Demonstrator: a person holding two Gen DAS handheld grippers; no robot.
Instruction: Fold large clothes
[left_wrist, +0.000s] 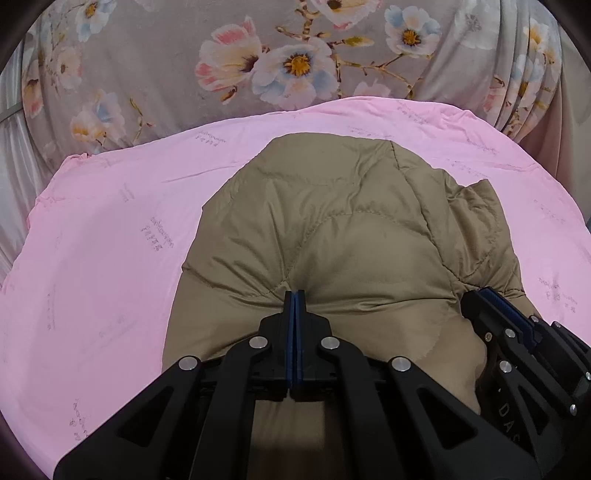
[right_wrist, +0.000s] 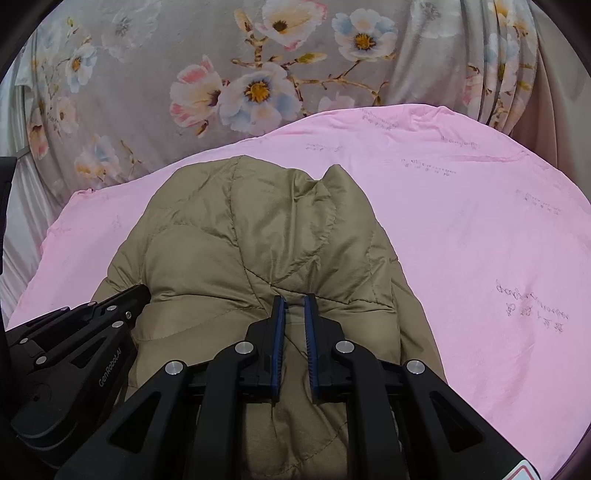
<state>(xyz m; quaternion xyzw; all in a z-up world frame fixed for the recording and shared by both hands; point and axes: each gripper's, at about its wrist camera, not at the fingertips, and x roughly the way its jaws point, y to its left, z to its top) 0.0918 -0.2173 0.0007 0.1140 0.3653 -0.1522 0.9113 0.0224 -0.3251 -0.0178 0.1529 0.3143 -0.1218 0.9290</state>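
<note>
Khaki padded jacket (left_wrist: 332, 229) lies bunched on the pink sheet (left_wrist: 110, 240); my left gripper (left_wrist: 294, 295) is pinched tight on its fabric, my right gripper (right_wrist: 294, 301) grips a fold, slightly parted.

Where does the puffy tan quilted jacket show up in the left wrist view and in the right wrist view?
Left wrist view: the puffy tan quilted jacket fills the centre, right of the middle, on the pink sheet.
Right wrist view: it sits centre-left, with more sheet to its right.
Shared landmark: the grey floral fabric behind the sheet, across the top of both views.
</note>
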